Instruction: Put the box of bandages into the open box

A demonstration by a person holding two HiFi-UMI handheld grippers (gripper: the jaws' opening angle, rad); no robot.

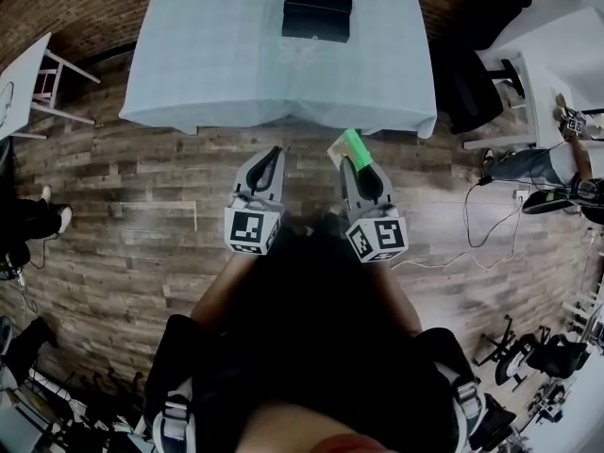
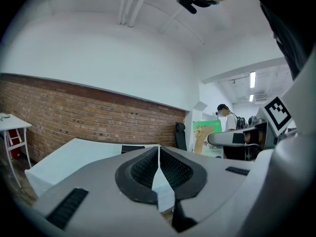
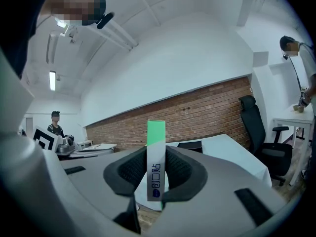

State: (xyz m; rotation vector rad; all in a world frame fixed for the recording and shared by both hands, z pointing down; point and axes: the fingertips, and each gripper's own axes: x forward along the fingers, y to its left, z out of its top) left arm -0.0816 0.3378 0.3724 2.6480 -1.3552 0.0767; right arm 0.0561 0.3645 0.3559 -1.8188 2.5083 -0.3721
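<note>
My right gripper is shut on a slim green-and-white box of bandages, held upright on its narrow edge between the pads. The left gripper hangs beside it with its jaws pressed together and nothing in them. Both are over the wooden floor, just short of the table's near edge. An open black box rests at the far middle of the table with the pale blue cloth; it also shows small and dark beyond the jaws in both gripper views.
A black office chair stands at the table's right side, with white desks beyond it. A white table is at the left. People stand or sit at the room's right and left edges. Cables lie on the floor at right.
</note>
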